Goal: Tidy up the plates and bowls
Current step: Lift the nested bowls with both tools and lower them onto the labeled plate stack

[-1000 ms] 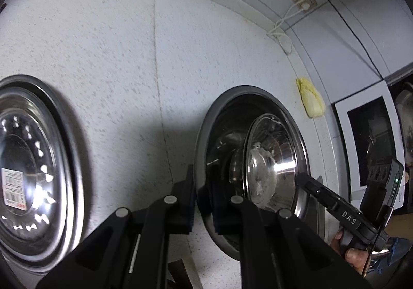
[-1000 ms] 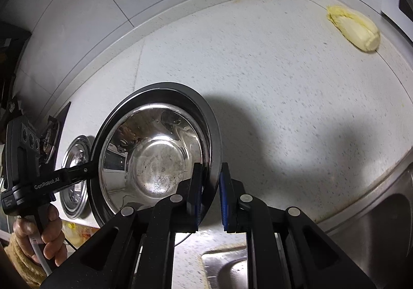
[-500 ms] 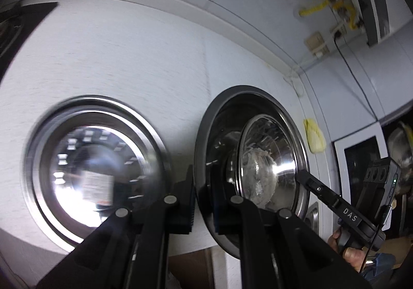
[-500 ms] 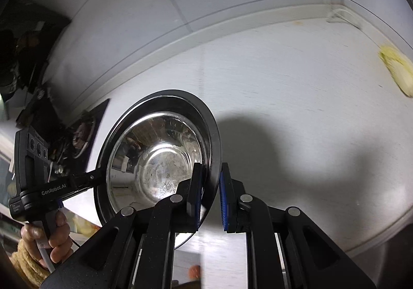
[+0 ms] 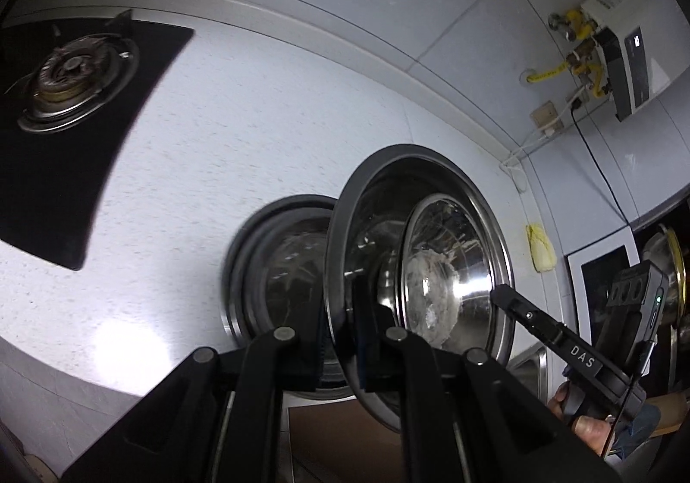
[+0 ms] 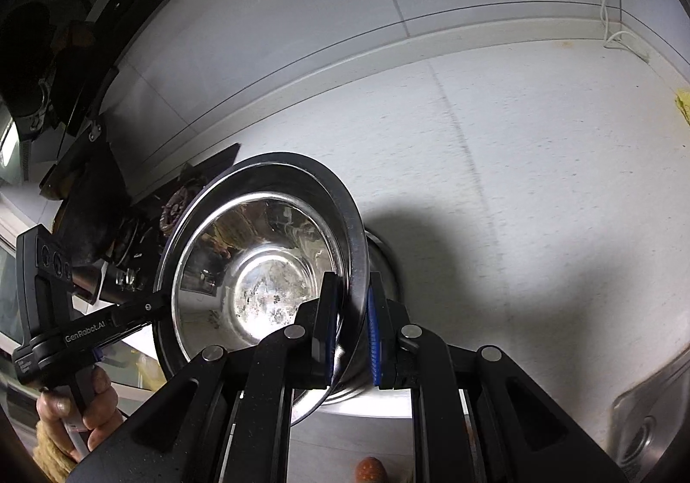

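Two wrist fisheyes, close, facing from opposite sides, sharing the steel bowl (image 5: 448, 267) and countertop (image 6: 517, 181)

White speckled stone countertop (image 5: 241, 129): round stainless-steel plate (image 5: 280, 267) flat just beyond the left tool's fingers, black glass gas hob (image 5: 64, 129) far left, yellow cloth (image 5: 540, 252) far right.

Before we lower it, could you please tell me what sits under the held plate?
Another plate lies on the counter beneath the held plate; its right part is hidden.
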Demonstrator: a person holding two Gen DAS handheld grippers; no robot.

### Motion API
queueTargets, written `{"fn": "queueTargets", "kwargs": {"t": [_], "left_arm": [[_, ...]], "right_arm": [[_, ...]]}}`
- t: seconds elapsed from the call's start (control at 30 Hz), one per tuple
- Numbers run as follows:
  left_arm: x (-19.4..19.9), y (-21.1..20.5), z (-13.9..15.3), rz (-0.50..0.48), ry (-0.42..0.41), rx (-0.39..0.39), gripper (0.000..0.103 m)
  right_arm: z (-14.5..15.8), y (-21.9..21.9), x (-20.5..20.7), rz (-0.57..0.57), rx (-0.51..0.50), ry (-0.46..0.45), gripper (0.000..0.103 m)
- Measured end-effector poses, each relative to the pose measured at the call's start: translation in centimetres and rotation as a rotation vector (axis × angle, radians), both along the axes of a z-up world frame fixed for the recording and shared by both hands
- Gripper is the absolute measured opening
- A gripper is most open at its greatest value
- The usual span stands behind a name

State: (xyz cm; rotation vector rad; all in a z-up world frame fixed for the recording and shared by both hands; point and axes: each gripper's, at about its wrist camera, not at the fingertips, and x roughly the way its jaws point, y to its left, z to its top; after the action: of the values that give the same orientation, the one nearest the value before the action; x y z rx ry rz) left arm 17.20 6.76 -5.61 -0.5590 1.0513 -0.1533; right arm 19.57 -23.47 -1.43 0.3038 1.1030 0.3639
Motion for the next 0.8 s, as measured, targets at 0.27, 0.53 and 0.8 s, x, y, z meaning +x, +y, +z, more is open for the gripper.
{"fn": "queueTargets", "kwargs": {"t": [0.27,0.53,0.8], "left_arm": [[-1.2,1.2,-1.4,0.065,0.004,-0.027,0.01],[-1.0,0.3,-3.8,0.087,0.038,-0.023,0.01],[0.9,0.4,-7.2,0.106,0.075,0.003,0.01]], "right_arm": [[-0.2,1.7,0.2,0.044,-0.001,-0.002,0.012],[-2.2,1.2,0.5,0.072,-0.008,0.032,0.012],[-5.9,1.2,1.8,0.072,-0.018,0.088,0.012]]}}
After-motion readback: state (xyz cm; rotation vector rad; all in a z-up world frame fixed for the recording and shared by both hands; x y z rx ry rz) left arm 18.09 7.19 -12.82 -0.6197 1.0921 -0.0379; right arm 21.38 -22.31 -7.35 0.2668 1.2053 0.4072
